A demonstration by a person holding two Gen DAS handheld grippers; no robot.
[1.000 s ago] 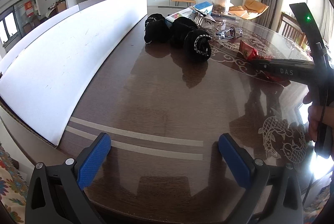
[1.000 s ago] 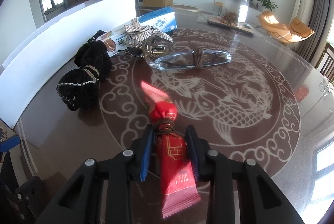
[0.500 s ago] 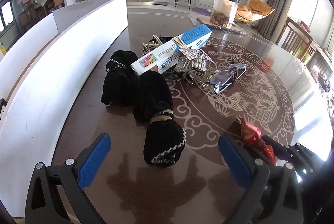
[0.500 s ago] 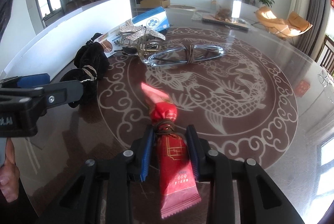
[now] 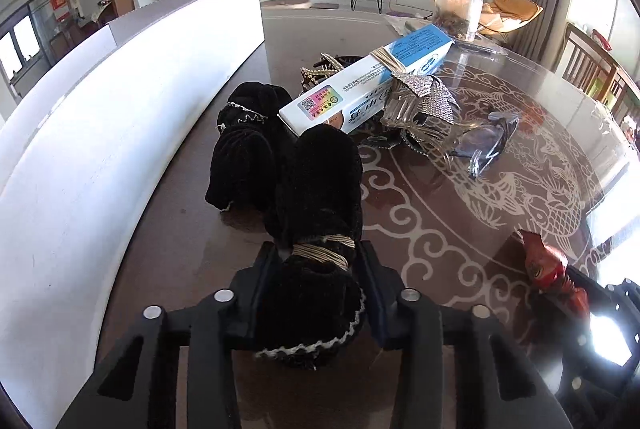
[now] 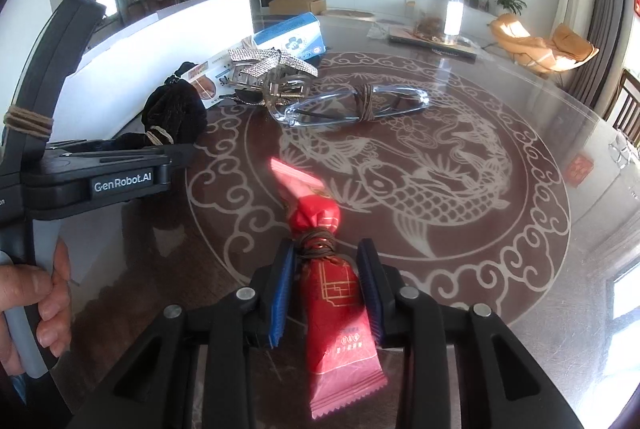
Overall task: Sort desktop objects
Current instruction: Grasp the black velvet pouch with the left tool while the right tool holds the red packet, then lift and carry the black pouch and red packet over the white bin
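The left gripper [image 5: 316, 261] points steeply down at the table, and its jaws have just been closing, so both pads now press on the black velvet pouch [image 5: 316, 293] at its string-tied waist. The right gripper [image 6: 326, 281] points down likewise, its blue pads clamped on a red snack packet [image 6: 336, 309]. A hand [image 6: 32, 305] wraps the left gripper's handle, fingers curled round it.
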